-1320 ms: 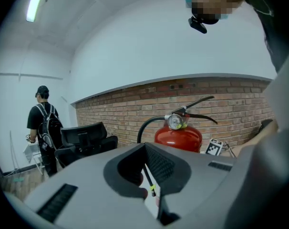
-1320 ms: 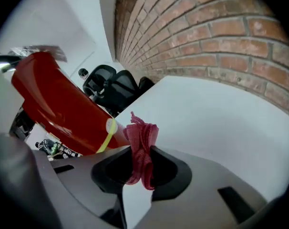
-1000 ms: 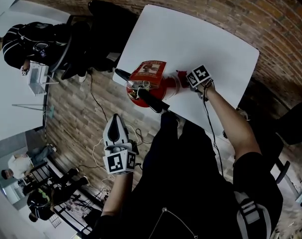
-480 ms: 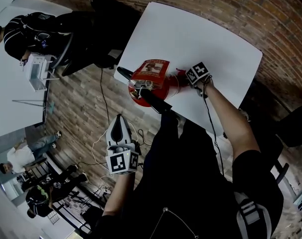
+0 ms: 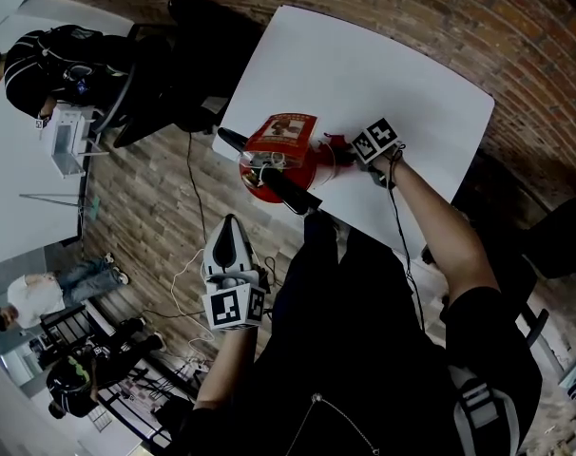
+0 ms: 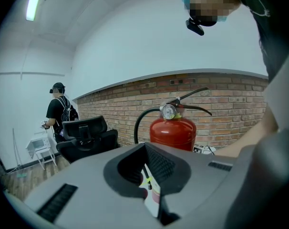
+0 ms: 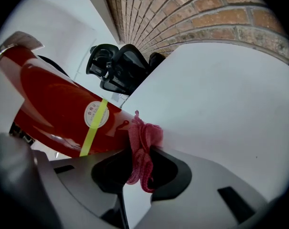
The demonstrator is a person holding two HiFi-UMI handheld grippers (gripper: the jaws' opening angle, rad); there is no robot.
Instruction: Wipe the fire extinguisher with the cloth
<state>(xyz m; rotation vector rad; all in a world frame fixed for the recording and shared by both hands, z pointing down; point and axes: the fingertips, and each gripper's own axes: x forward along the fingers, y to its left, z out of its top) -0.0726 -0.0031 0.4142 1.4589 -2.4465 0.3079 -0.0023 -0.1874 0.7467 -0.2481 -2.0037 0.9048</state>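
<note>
Left gripper (image 5: pixel 229 224): white and black shell, grey jaws, a cube (image 5: pixel 233 309) with black-and-white squares.
Right gripper (image 5: pixel 350 149): a cube (image 5: pixel 378 142) with the same squares.
Cable (image 5: pixel 399 245): thin, black, along the right arm.
Clothes: black top (image 5: pixel 364 350), short sleeve (image 5: pixel 488 321), white stripes (image 5: pixel 470 402) on the side.

Dim head view — fisheye-warped gripper views, ceiling strip light (image 6: pixel 36 1) glaring.

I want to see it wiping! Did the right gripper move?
No, not noticeably: the right gripper, holding the cloth, stays beside the fire extinguisher on the white table.
</note>
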